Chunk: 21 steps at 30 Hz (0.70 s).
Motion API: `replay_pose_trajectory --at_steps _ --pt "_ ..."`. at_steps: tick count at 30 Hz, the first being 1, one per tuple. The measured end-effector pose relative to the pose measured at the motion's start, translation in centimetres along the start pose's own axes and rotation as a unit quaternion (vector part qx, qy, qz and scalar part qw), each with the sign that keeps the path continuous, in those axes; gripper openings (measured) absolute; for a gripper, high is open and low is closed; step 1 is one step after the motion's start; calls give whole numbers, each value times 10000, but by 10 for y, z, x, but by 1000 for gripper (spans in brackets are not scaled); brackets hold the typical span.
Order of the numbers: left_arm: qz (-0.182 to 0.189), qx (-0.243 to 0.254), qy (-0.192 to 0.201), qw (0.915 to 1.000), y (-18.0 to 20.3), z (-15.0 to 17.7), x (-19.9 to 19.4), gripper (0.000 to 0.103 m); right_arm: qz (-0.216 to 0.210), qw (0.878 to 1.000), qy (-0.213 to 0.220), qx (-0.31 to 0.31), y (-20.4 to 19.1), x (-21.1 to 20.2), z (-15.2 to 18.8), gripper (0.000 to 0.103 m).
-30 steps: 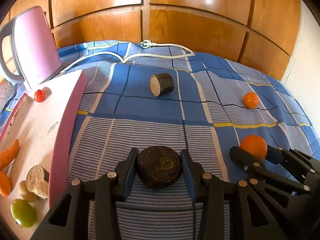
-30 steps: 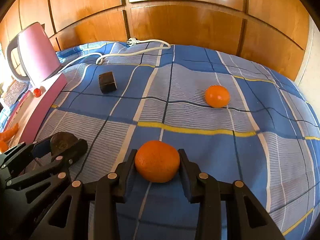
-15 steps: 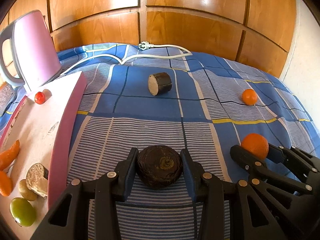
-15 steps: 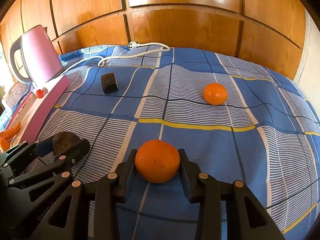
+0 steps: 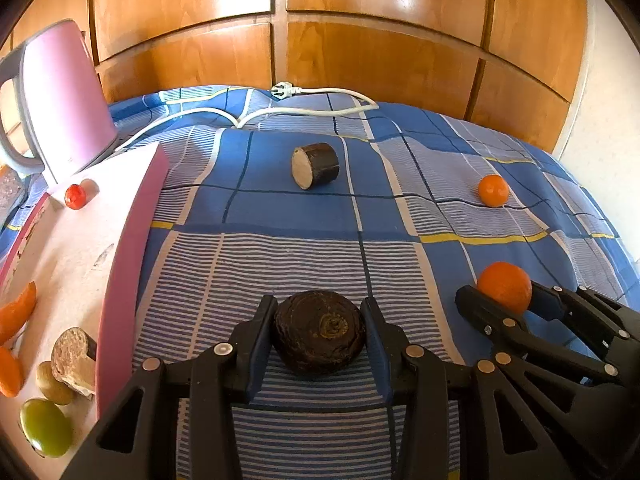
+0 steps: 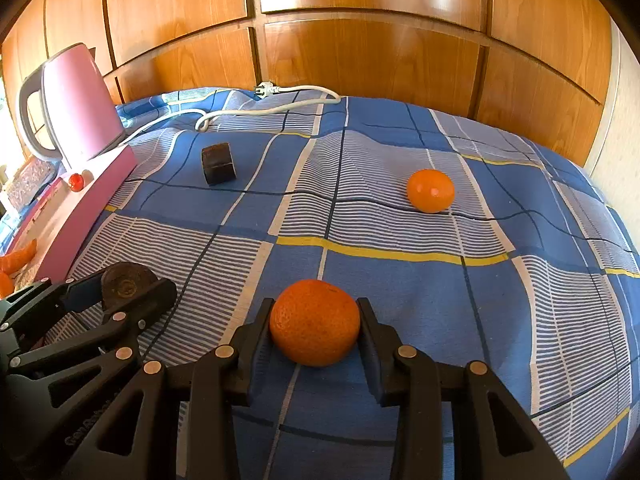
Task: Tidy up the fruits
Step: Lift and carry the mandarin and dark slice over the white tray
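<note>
Fruit on the pink tray point(image 5: 132, 240) shows only from the left wrist. Left gripper point(image 5: 320, 334) clamps a dark round fruit point(image 5: 320, 332), stem end facing the camera; right gripper point(image 6: 316, 332) clamps an orange point(image 6: 315, 332).

- Left wrist view sits low on the left, close over the bed point(image 5: 288, 216), facing the far wooden wall point(image 5: 360, 40).
- Right wrist view sits beside it, rightward, facing alike.
- Both share the bed, the wall and the pink kettle point(image 6: 76, 100).

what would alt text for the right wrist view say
The right claw grips an orange over a blue plaid cloth. A second orange lies farther back; at left, the left claw holds a dark round root near a pink kettle.
</note>
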<state>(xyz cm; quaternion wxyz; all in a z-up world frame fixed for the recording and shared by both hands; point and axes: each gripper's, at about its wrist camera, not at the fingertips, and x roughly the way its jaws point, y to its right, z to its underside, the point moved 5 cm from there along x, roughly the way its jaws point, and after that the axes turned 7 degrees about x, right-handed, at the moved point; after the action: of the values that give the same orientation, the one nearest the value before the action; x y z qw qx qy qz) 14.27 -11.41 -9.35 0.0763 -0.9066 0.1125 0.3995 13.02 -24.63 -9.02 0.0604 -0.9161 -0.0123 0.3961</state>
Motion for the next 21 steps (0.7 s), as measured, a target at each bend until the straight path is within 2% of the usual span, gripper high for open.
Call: replay_pose_trajectory --at_steps 6,21 --pt "62 -3 -63 10000 3 3 -11 42 9 10000 10 -15 0 0 0 40" --pt "374 -41 361 9986 8 -8 -65 42 96 9999 19 -59 -1 -4 1 39"
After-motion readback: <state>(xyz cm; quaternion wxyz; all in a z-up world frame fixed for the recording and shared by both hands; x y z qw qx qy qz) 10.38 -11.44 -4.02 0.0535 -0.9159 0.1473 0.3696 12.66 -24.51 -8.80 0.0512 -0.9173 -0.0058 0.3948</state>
